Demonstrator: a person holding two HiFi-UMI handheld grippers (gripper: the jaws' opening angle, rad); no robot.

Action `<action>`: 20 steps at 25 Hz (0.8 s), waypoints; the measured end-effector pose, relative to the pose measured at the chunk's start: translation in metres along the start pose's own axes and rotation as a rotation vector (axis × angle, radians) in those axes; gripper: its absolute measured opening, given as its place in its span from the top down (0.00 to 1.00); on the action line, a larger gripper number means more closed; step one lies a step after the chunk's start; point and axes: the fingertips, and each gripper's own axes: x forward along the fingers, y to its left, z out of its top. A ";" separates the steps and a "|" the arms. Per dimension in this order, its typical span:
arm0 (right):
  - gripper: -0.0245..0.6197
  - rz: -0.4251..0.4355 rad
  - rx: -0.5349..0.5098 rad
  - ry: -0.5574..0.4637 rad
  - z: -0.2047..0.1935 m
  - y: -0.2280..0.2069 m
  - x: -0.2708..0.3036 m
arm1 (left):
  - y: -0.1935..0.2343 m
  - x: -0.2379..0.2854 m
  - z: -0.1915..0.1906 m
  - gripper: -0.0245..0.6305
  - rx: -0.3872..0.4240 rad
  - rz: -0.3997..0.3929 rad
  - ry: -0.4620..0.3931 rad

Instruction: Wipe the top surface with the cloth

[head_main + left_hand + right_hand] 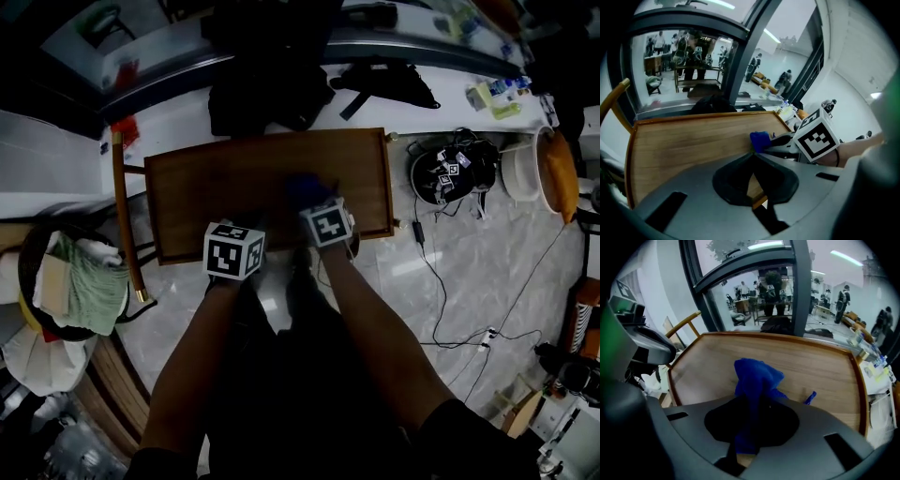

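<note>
A brown wooden table top [216, 183] lies below me. My right gripper [314, 199] is over its near middle, shut on a bunched blue cloth [305, 187]. In the right gripper view the cloth [754, 380] sticks up from between the jaws [752, 404] and hangs over the wood [815, 366]. My left gripper [246, 230] hovers at the table's near edge, left of the right one. Its jaws [751, 157] are shut with nothing in them. From the left gripper view the cloth [760, 140] shows just ahead, on the table [689, 140].
A wooden chair [122, 206] stands at the table's left end, with a basket of cloths [89, 281] beside it. A black bag [267, 84] lies beyond the far edge. To the right, the floor holds a black helmet-like thing [445, 173], cables [441, 281] and a white bowl [520, 169].
</note>
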 end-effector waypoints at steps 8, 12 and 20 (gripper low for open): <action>0.85 -0.136 0.045 0.011 -0.035 -0.101 -0.044 | -0.063 0.041 0.009 0.94 0.027 -0.056 0.011; 0.85 -0.207 0.056 0.050 -0.050 -0.134 -0.058 | -0.083 0.049 0.013 0.94 0.034 -0.072 0.008; 0.85 -0.289 0.167 0.013 -0.051 -0.144 -0.071 | -0.076 0.018 0.012 0.94 0.045 -0.066 -0.025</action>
